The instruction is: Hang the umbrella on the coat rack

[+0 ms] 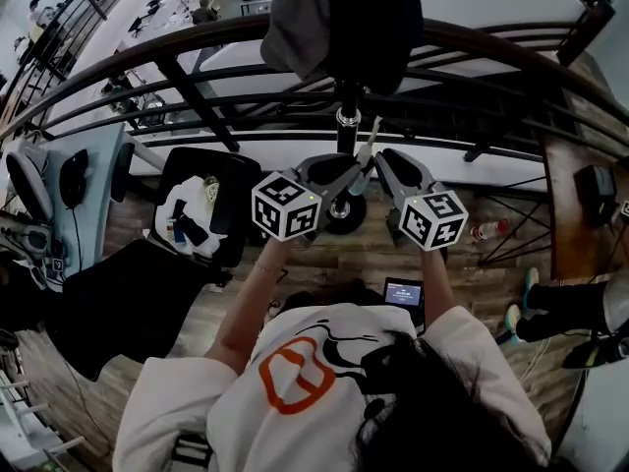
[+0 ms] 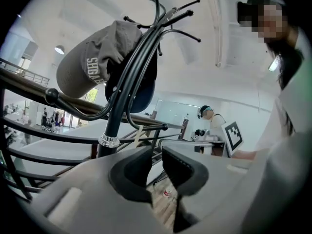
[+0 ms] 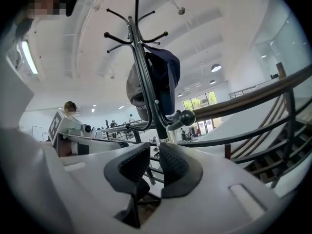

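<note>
Both grippers sat low in frame facing the coat rack (image 2: 113, 121) pole. The left gripper (image 2: 157, 162) had its jaws a narrow gap apart, empty; the right gripper (image 3: 155, 162) likewise, narrower and empty. I couldn't pick out the umbrella for certain. One dark navy item (image 3: 168, 74) hung upper centre beside one grey cap (image 2: 85, 65), and it may be the umbrella. If so, the hang looks done and the next move is to back both grippers clear. Count: one rack, two grippers.
</note>
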Demonstrator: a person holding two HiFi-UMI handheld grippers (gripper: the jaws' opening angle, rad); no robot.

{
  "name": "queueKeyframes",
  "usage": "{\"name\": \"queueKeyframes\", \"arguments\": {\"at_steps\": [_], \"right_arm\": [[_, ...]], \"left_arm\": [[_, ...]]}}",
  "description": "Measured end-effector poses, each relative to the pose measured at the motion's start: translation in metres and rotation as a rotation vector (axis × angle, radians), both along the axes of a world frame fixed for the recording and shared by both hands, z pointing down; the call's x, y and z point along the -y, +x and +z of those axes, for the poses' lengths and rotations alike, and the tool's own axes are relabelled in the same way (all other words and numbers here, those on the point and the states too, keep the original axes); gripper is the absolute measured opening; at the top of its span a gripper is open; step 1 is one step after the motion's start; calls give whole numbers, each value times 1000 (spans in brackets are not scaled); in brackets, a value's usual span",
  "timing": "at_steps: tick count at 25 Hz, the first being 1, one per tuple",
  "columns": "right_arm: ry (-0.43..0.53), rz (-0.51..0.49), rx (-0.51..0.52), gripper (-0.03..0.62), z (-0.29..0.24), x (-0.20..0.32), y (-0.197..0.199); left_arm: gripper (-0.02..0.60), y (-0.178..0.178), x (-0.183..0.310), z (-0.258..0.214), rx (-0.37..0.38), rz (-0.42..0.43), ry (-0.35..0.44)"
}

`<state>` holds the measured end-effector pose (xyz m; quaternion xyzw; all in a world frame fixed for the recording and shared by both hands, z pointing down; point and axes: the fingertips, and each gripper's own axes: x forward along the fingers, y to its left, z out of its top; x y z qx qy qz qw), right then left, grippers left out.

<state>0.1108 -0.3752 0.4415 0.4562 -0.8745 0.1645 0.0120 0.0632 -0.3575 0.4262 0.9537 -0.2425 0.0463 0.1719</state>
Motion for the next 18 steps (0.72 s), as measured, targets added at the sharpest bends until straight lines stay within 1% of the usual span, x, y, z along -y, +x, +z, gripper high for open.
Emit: {"name": "queueKeyframes", "arguments": {"at_steps": [4,8,13,18], "right_arm": [[12,16,7,58,-8,-24,-9],[11,28,20,57,-10,-51,-22],[5,35,32,48,-10,-82,-48],[4,39,27,32,-9,-108,-82]], "left_arm": [[46,-19,-18,-5,-35,-23,-10],[46,-46,-41,-1,-58,-53,-29],[46,-83,-69,5,-62,-78,-44],[46,-115,-94,9,-50,-73,-36]]}}
